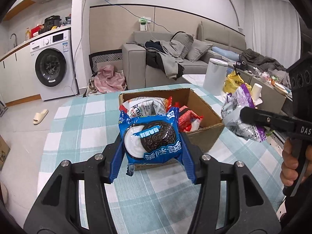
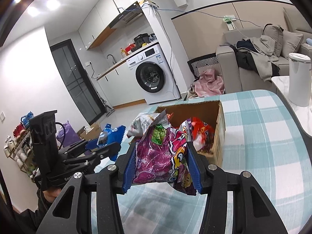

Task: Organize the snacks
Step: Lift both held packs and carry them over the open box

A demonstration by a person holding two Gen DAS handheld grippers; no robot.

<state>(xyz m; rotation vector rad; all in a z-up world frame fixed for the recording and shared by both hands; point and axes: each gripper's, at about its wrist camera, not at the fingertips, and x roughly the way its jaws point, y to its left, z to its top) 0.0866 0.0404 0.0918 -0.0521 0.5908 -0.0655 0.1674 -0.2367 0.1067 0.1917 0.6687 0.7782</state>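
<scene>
- Left gripper [image 1: 153,152] clenched on a blue Oreo pack [image 1: 150,136], blue pads pressing both sides, held just before the near wall of the cardboard box [image 1: 206,134].
- Right gripper [image 2: 161,167] clamped on a purple snack bag [image 2: 156,156] (silver back showing in the left view), raised beside the box's right wall.
- Box open-topped, standing toward the far edge of the checked tablecloth [image 1: 81,128], holding a white printed bag [image 1: 144,105] and red packets [image 1: 187,119].
- White bin [image 1: 214,76] beyond the table's far right corner.
</scene>
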